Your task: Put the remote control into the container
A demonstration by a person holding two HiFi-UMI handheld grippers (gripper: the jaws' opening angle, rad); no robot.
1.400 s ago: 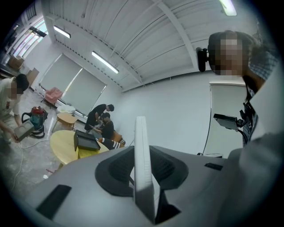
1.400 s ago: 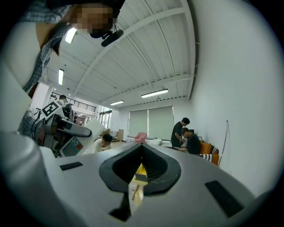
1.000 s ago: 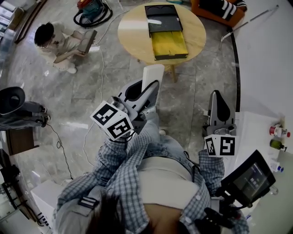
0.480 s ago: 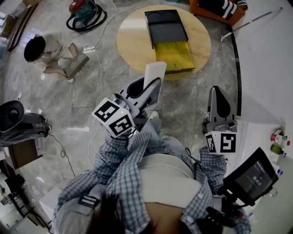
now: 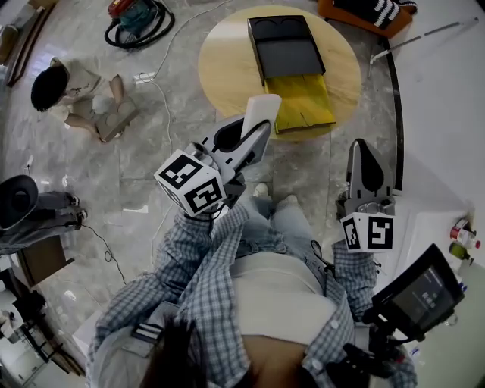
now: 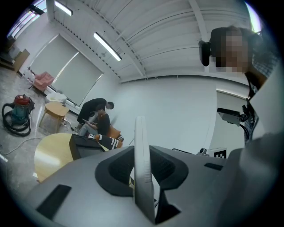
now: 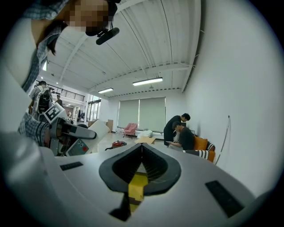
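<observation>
In the head view my left gripper [image 5: 251, 141] is shut on a white remote control [image 5: 260, 115], which sticks up past its fingertips. The left gripper view shows that remote [image 6: 140, 133] edge-on between the jaws of the left gripper [image 6: 142, 156]. Ahead of me stands a round wooden table [image 5: 222, 67] with a black and yellow container [image 5: 292, 70] lying open on it. My right gripper [image 5: 365, 165] is held at the right, shut and empty, well short of the table. In the right gripper view its jaws [image 7: 141, 150] meet, and the left gripper with the remote [image 7: 96, 128] appears at the left.
A person [image 5: 70, 92] sits on the floor at the far left by a vacuum cleaner [image 5: 132, 17] and cables. An orange sofa [image 5: 362, 14] lies behind the table. A white counter [image 5: 439, 114] with bottles [image 5: 462, 230] runs along the right; a black screen [image 5: 420, 294] is near me.
The table and container have drawn closer and lower in the head view as I walk toward them. Both grippers keep their pose and the remote stays held.
</observation>
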